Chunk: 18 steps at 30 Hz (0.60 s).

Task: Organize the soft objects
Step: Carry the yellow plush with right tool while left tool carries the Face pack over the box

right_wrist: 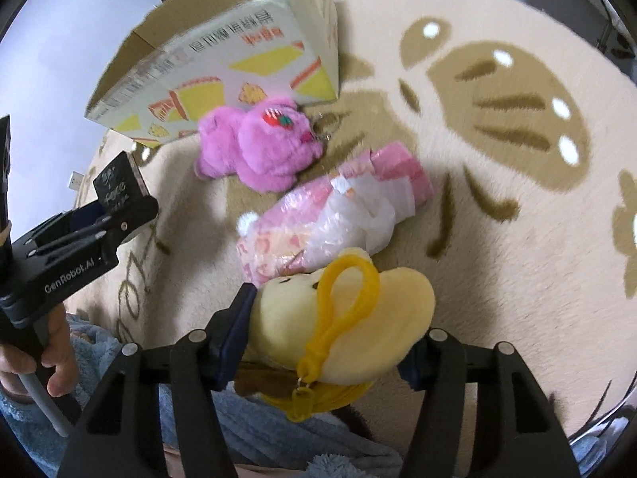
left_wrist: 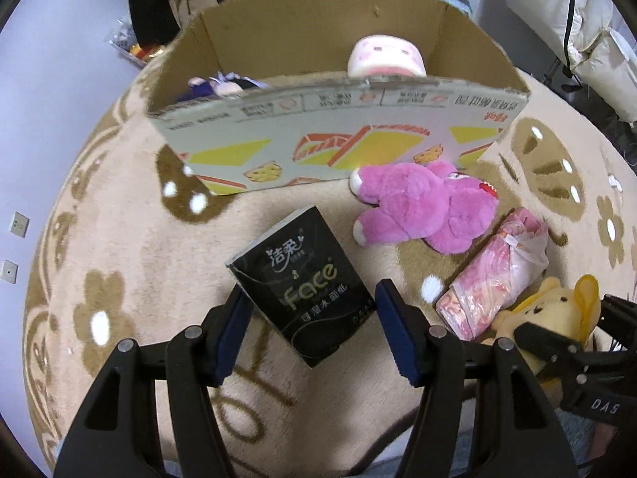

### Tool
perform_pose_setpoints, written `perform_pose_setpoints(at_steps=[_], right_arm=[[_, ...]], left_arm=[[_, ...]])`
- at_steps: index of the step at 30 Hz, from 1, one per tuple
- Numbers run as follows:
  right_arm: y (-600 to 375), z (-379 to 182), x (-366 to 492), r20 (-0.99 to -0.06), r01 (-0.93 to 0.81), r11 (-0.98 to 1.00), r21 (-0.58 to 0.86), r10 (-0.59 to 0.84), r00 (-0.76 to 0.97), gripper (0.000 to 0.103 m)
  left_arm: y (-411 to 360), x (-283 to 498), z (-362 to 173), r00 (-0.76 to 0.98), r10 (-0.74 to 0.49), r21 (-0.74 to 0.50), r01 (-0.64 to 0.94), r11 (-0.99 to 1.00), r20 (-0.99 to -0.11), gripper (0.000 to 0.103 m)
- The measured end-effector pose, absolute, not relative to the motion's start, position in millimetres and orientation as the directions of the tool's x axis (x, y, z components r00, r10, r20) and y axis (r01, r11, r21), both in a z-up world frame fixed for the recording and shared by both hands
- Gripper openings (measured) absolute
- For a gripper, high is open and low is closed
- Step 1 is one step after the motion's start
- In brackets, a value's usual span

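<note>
Left gripper (left_wrist: 312,326) clamps the tissue pack (left_wrist: 302,286) above mid-rug (left_wrist: 119,239), right gripper (right_wrist: 324,330) the yellow plush (right_wrist: 342,314); skewed pack may slip before reaching the box (left_wrist: 318,139).

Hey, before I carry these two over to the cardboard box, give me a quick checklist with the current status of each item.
1. Left gripper holding the black tissue pack: ok, it sits between the blue pads, lifted off the rug.
2. Right gripper holding the yellow plush: ok, squeezed between the fingers.
3. Yellow plush's plastic clip loop free of the pads: ok, it lies on top of the toy.
4. Cardboard box open with room: ok, a pink-and-white plush and a dark doll are inside, space between them.
5. Path clear: not ok, the pink bear lies against the box front.
6. Pink wrapped pack still to sort: ok, on the rug.
</note>
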State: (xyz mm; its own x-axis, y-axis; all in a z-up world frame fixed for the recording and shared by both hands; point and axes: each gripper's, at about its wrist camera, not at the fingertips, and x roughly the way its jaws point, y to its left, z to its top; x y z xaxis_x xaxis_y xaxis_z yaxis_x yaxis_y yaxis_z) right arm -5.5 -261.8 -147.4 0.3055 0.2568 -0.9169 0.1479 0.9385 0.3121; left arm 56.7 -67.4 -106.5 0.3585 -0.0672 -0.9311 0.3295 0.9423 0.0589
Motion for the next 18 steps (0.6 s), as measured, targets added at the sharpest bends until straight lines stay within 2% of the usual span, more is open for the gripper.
perform_pose_setpoints(at_steps=[10,18], right_arm=[[-255.9,-97.6,-16.4,-0.834,0.069,0.956,0.286,0.213,0.509,0.065],[-246.3,-65.2,-19.6,-0.71,0.014,0.965,0.262,0.182,0.68,0.065]], left_arm=[[-55.8,48.4,-62.3,0.525,-0.05,0.127,0.295,0.947,-0.85,0.062],[-46.8,39.3,-34.4,0.634,-0.039,0.158,0.251,0.955,-0.772,0.062]])
